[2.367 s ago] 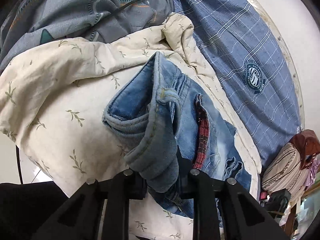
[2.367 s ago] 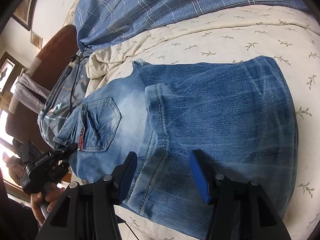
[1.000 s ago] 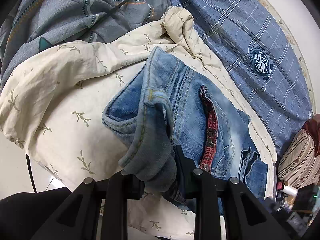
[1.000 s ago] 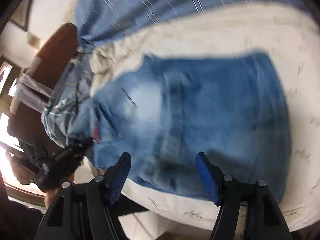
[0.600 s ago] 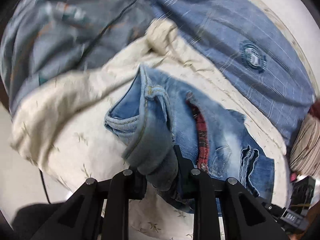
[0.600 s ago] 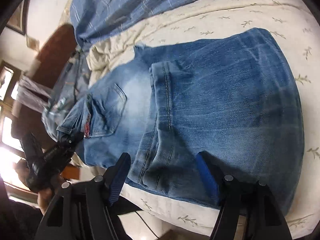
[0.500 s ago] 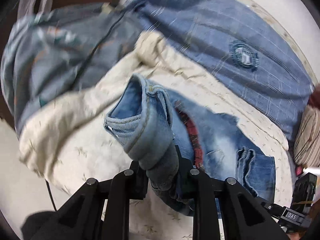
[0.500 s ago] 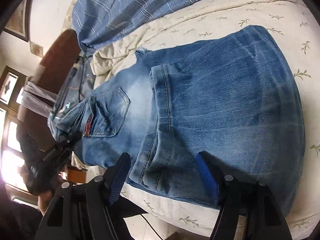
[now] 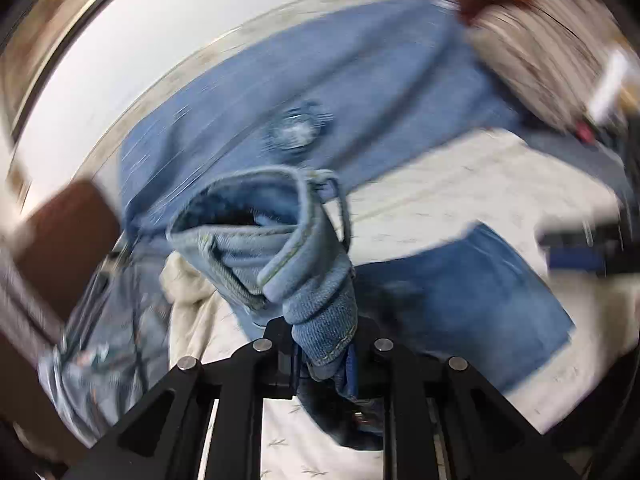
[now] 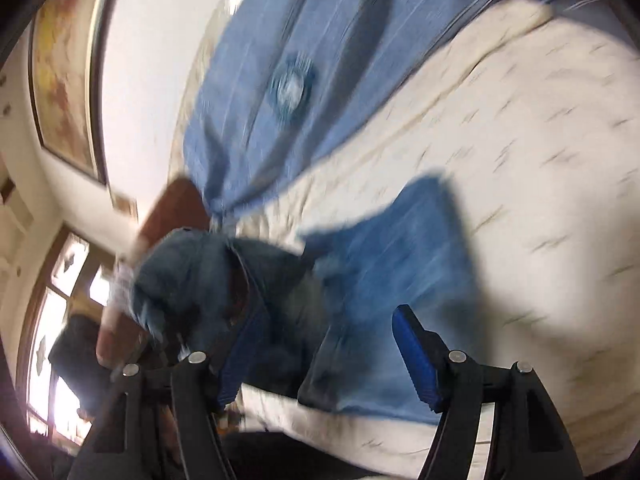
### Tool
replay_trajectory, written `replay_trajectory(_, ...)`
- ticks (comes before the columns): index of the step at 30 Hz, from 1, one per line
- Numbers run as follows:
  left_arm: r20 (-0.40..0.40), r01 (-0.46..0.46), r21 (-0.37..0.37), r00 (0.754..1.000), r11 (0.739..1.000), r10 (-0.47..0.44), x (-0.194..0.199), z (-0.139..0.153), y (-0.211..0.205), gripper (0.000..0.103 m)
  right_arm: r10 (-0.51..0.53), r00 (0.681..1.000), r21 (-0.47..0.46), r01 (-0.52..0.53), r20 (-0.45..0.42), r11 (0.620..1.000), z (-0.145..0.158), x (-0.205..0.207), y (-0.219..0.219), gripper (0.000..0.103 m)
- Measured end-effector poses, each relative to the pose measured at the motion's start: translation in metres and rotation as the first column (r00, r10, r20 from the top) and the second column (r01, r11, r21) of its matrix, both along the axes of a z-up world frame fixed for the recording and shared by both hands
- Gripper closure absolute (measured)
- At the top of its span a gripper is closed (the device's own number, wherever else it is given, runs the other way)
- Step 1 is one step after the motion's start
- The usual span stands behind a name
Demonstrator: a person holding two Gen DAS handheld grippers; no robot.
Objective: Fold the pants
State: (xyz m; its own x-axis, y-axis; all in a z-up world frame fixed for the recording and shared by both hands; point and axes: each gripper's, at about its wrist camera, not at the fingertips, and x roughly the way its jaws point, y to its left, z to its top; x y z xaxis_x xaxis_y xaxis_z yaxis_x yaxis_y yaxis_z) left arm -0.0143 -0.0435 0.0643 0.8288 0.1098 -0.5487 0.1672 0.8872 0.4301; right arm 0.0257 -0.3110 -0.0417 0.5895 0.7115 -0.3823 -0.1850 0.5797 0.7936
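Lifted since before, jeans waistband [image 9: 304, 264] stays pinched in closing left jaws; right's gape empty.

A bed [image 10: 560, 128] carries everything, covered by a cream sheet printed with small leaf sprigs. Blue denim pants [image 10: 404, 240] lie on the sheet, one end lifted. A blue plaid cover [image 10: 312, 40] with a round emblem lies beyond them.
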Motion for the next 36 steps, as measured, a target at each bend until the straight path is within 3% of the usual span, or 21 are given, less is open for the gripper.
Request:
replay_trajectory(4, -0.069, 0.125, 0.124, 0.991, 0.984, -0.117, 0.000, -0.025, -0.049, 0.086, -0.159, 0.987, 0.092, 0.159, -0.013, 0.983, -0.001, -0.015, -0.056, 0.031)
replay_trajectory(8, -0.163, 0.237, 0.241, 0.966, 0.941, -0.201, -0.001, -0.060, -0.088, 0.086, -0.235, 0.970, 0.147, 0.241, -0.059, 0.959, -0.014, -0.022, -0.091, 0.031)
replay_trajectory(14, -0.307, 0.333, 0.441, 0.929, 0.834, -0.208, 0.004, -0.116, -0.117, 0.080, -0.244, 0.965, 0.155, 0.257, -0.099, 0.954, -0.024, -0.019, -0.096, 0.031)
replay_trajectory(16, -0.286, 0.336, 0.480, 0.933, 0.811, -0.217, -0.003, -0.121, -0.121, 0.075, -0.228, 0.970, 0.127, 0.238, -0.086, 0.963, -0.021, -0.017, -0.089, 0.031)
replay_trajectory(17, -0.279, 0.338, 0.470, 0.933, 0.815, -0.226, -0.005, -0.119, -0.121, 0.074, -0.224, 0.971, 0.112, 0.232, -0.082, 0.966, -0.020, -0.017, -0.086, 0.031)
replay_trajectory(20, -0.294, 0.363, 0.286, 0.914, 0.887, -0.279, -0.014, -0.091, -0.106, 0.061, -0.241, 0.967, 0.081, 0.248, -0.086, 0.965, -0.022, -0.016, -0.085, 0.031)
replay_trajectory(21, -0.301, 0.353, 0.173, 0.908, 0.920, -0.292, -0.017, -0.074, -0.095, 0.058, -0.255, 0.963, 0.068, 0.262, -0.090, 0.963, -0.024, -0.016, -0.085, 0.031)
replay_trajectory(23, -0.278, 0.326, -0.020, 0.906, 0.945, -0.318, -0.023, -0.050, -0.068, 0.055, -0.272, 0.958, 0.042, 0.277, -0.085, 0.960, -0.024, -0.017, -0.085, 0.031)
replay_trajectory(24, -0.251, 0.282, -0.136, 0.918, 0.950, -0.308, -0.026, -0.034, -0.045, 0.050, -0.274, 0.959, 0.030, 0.277, -0.077, 0.961, -0.022, -0.017, -0.083, 0.031)
replay_trajectory(26, -0.191, 0.177, -0.293, 0.952, 0.940, -0.239, -0.027, -0.016, 0.000, 0.045, -0.257, 0.965, -0.002, 0.257, -0.054, 0.966, -0.014, -0.018, -0.075, 0.031)
replay_trajectory(27, -0.169, 0.129, -0.335, 0.966, 0.933, -0.194, -0.025, -0.012, 0.018, 0.041, -0.233, 0.972, -0.014, 0.232, -0.038, 0.973, -0.006, -0.018, -0.066, 0.031)
replay_trajectory(29, -0.143, -0.014, -0.449, 0.988, 0.893, -0.057, -0.017, -0.013, 0.065, 0.039, -0.156, 0.988, -0.006, 0.156, -0.009, 0.988, 0.009, -0.018, -0.046, 0.031)
replay_trajectory(33, -0.206, -0.167, -0.548, 0.977, 0.819, 0.062, 0.008, -0.033, 0.102, 0.039, 0.089, 0.996, -0.059, -0.088, 0.009, 0.994, 0.044, -0.002, 0.027, 0.031)
replay_trajectory(36, -0.234, -0.204, -0.569, 0.969, 0.797, 0.081, 0.018, -0.049, 0.098, 0.039, 0.172, 0.985, -0.164, -0.172, -0.013, 0.971, 0.058, 0.013, 0.069, 0.031)
